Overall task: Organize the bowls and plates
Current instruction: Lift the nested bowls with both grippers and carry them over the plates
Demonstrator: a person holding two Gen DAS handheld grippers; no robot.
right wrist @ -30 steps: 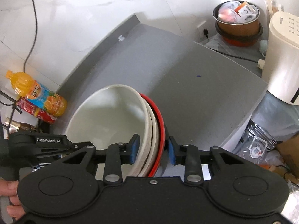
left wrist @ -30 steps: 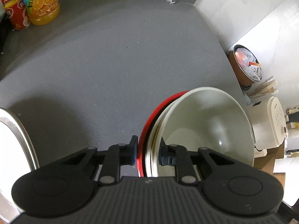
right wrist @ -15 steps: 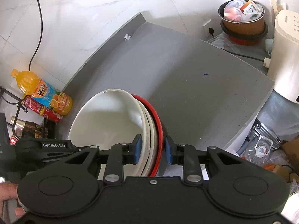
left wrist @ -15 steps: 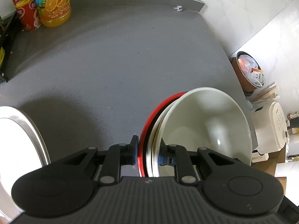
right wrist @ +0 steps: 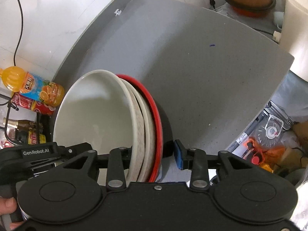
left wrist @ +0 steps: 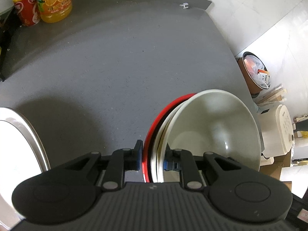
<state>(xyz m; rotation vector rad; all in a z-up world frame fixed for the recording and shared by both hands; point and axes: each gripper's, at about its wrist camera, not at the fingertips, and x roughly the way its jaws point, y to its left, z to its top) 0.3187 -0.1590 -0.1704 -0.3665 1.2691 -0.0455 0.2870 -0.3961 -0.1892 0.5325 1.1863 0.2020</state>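
Observation:
A stack of dishes, a white bowl (left wrist: 211,130) on white plates and a red plate (left wrist: 154,123), hangs tilted just over the grey counter (left wrist: 115,57). My left gripper (left wrist: 153,160) is shut on the stack's near rim, one pad under the red plate and one inside the bowl. In the right wrist view the same bowl (right wrist: 92,111) and red plate (right wrist: 152,104) sit between the jaws of my right gripper (right wrist: 154,154). Those jaws are opening. The blue right pad stands clear of the red rim, and the other pad is hidden behind the bowl.
An orange juice bottle (left wrist: 54,2) and a red can (left wrist: 25,9) stand at the counter's back left. A metal-rimmed white round thing (left wrist: 19,134) lies at the left edge. Beyond the counter's right edge are a white cooker (left wrist: 283,130) and a brown pot (left wrist: 254,73). A hand (right wrist: 7,209) grips a handle.
The right gripper's jaws have spread, and its right pad has come off the red rim. The right view has dipped toward the counter. The left gripper's hold is unchanged.

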